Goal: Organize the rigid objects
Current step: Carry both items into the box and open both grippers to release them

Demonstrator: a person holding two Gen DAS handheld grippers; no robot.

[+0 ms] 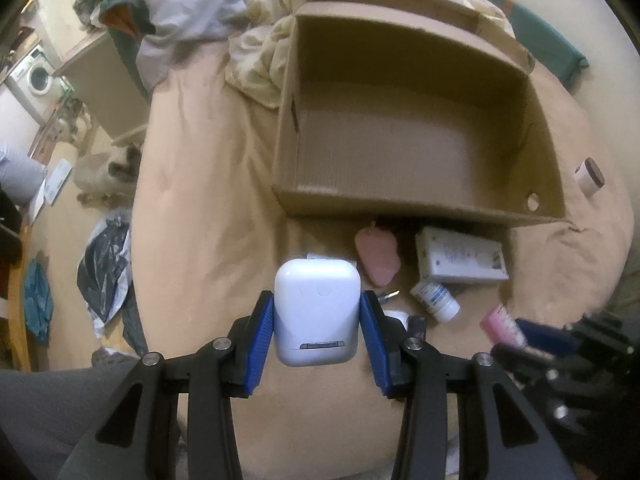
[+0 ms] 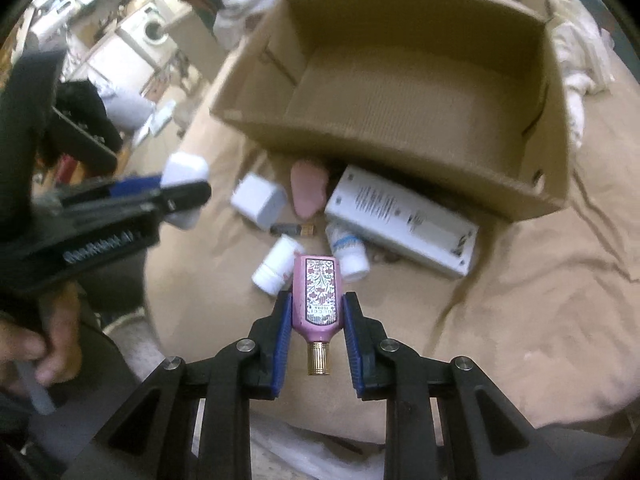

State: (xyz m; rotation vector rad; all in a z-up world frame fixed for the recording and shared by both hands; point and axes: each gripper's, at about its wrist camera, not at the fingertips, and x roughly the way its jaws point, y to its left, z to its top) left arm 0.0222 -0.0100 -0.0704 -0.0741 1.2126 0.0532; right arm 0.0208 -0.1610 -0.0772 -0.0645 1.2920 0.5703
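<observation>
My left gripper (image 1: 317, 300) is shut on a white earbud case (image 1: 316, 312) and holds it above the beige bed, short of the open cardboard box (image 1: 420, 216). My right gripper (image 2: 316, 300) is shut on a pink perfume bottle (image 2: 318, 300) with a gold cap, also held above the bed. The left gripper with the case shows in the right wrist view (image 2: 180, 196). The right gripper with the pink bottle shows blurred in the left wrist view (image 1: 520, 334). The box (image 2: 400, 160) holds nothing that I can see.
In front of the box lie a long white box (image 2: 400, 216), a pink soft case (image 2: 308, 192), a white charger cube (image 2: 258, 200), two white pill bottles (image 2: 276, 266), a small dark stick (image 2: 292, 229). A round jar (image 1: 590, 176) lies right of the box. Crumpled bedding (image 1: 260, 56) sits behind.
</observation>
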